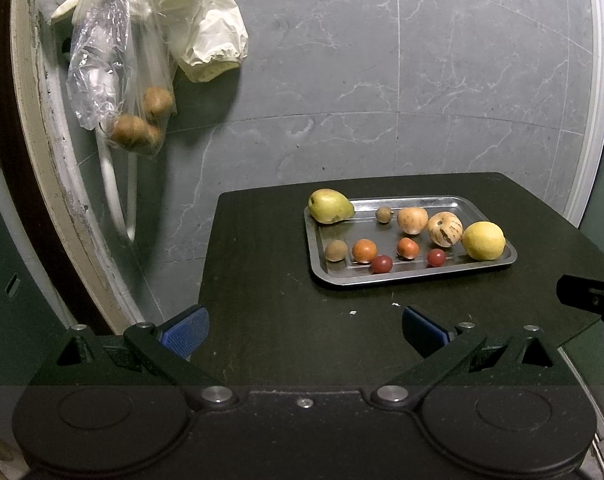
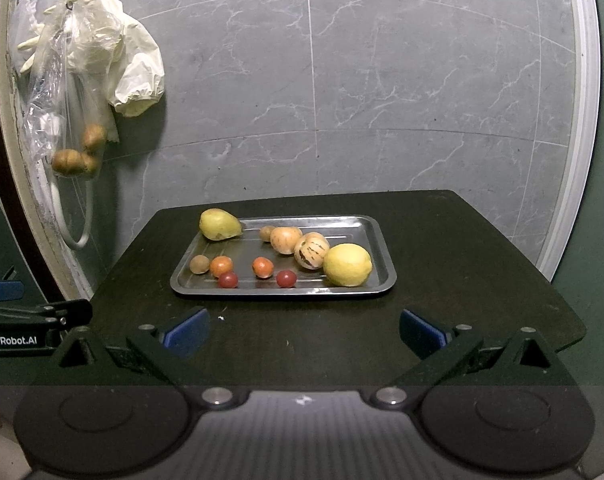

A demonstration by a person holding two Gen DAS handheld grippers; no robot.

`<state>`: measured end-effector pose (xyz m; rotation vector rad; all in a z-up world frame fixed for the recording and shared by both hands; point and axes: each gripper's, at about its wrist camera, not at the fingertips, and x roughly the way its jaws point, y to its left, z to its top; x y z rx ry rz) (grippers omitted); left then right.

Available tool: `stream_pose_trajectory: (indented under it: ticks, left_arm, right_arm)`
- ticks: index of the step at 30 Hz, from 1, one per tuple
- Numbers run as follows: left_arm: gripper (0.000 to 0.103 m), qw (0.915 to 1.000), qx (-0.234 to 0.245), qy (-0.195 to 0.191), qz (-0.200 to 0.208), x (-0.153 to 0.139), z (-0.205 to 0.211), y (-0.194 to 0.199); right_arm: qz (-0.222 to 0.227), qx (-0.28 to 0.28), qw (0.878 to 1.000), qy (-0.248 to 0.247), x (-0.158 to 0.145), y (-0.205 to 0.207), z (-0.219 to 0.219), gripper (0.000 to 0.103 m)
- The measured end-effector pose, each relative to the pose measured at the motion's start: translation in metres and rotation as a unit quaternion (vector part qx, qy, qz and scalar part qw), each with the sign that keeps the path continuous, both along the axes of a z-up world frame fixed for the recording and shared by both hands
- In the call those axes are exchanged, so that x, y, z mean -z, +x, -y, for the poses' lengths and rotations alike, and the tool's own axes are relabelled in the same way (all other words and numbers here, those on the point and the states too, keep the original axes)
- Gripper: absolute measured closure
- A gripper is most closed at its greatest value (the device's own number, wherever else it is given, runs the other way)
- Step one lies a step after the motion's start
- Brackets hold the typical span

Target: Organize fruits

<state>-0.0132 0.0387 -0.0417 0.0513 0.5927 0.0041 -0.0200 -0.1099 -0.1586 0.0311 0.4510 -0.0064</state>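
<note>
Ten fruits sit on the metal tray (image 2: 382, 240) at the table's (image 2: 482, 280) far middle, straight ahead of both claws w/ bare tabletop between. Left claw (image 1: 306, 330) & right claw (image 2: 304, 330) both gape wide, nothing held, hovering over the near edge. Tray's long side runs left-right across the view.

Pear (image 2: 219, 224) lies at the tray's far-left corner, overhanging the rim, long axis left-right w/ narrow end pointing right. Lemon (image 2: 348, 265) sits at the near-right corner, touching or just beside the striped melon-like fruit (image 2: 310, 250).

Judging by views, right claw is better lined up w/ the tray; from the left claw the tray lies ahead & to the right. Small red tomatoes (image 2: 228, 280) along the near rim come first in reach. Nothing blocks the approach except the tray's raised lip. Bag of brown fruit (image 1: 141, 120) hangs on the wall, well apart.
</note>
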Motion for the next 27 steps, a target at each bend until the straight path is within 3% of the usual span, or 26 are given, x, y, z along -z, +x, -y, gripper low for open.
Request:
stream_pose_trajectory:
  ticks: [27]
  left_arm:
    - [0.001, 1.0000, -0.006, 0.004, 0.002, 0.0004, 0.0010, 0.0019]
  right_arm:
    - [-0.001, 0.000, 1.000, 0.002, 0.0004, -0.0007, 0.0038, 0.000]
